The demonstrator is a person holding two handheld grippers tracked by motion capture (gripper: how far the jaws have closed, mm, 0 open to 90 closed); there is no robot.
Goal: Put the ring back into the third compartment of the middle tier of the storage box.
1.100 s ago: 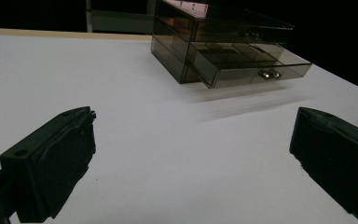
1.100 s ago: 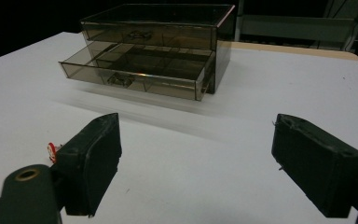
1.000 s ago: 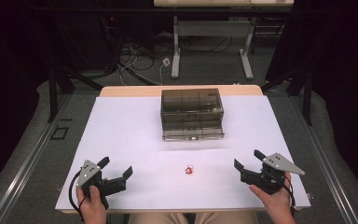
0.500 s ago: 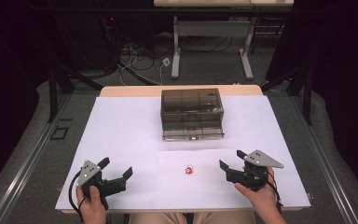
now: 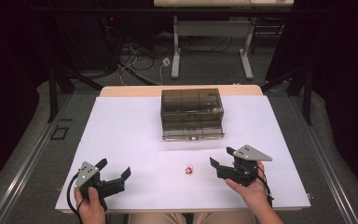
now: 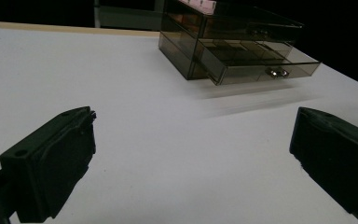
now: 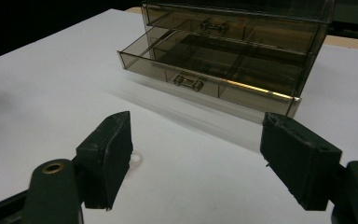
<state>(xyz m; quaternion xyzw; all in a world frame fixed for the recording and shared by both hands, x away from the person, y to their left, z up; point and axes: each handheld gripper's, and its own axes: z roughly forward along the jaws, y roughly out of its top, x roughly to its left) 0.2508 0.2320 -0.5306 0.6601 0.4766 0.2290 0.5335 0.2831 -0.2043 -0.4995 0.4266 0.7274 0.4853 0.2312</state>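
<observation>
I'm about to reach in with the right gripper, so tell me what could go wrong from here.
1. The small red and white object is tiny; the open right gripper may nudge it away instead of pinching it.
2. The lower drawer of the drawer box stands pulled out, so a forward sweep might bump its front or handle.

Bare white tabletop (image 5: 121, 135) lies open left and right; the smoky drawer box (image 5: 192, 113), lower drawer pulled out, blocks the far middle; a small red-and-white object (image 5: 189, 171) sits between the grippers.
</observation>
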